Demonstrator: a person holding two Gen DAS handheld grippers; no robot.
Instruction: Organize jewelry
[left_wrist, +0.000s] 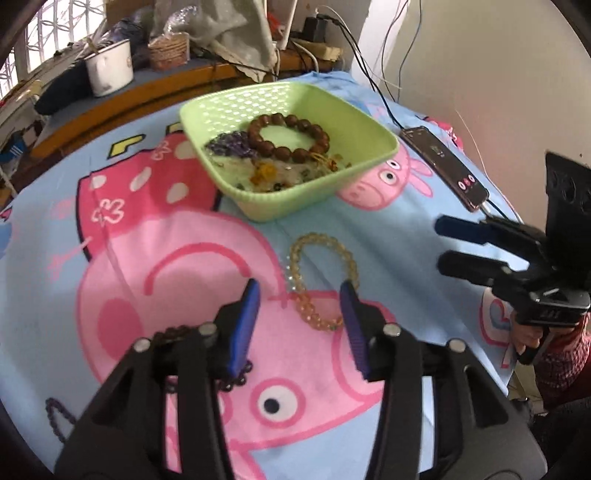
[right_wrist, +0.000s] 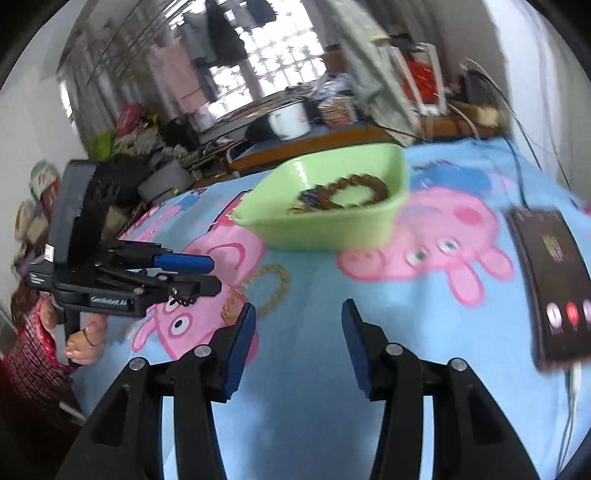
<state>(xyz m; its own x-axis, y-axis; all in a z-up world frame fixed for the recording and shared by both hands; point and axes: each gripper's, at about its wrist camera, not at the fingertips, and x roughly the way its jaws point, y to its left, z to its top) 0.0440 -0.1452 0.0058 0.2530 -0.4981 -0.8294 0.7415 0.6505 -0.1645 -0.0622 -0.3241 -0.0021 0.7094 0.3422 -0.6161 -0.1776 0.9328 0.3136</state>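
The left black tongs with blue pads (left_wrist: 299, 295) pointed steeply downward, their jaws standing apart with nothing pressed between the pads. The right black tongs with blue pads (right_wrist: 298, 314) tilted down more gently, jaws parted and empty too. A hand (right_wrist: 83, 341) in a red patterned sleeve gripped the left handle.

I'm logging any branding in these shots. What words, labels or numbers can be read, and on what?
"GenRobot.AI", roughly, on the side of the left tool; blurred, so uncertain.
White sticker on that tool's body: too small to read.
Phone screen: only icons, text blurred.
Blue cartoon cloth: yellow letter shapes, cut off by the green basket, unreadable.
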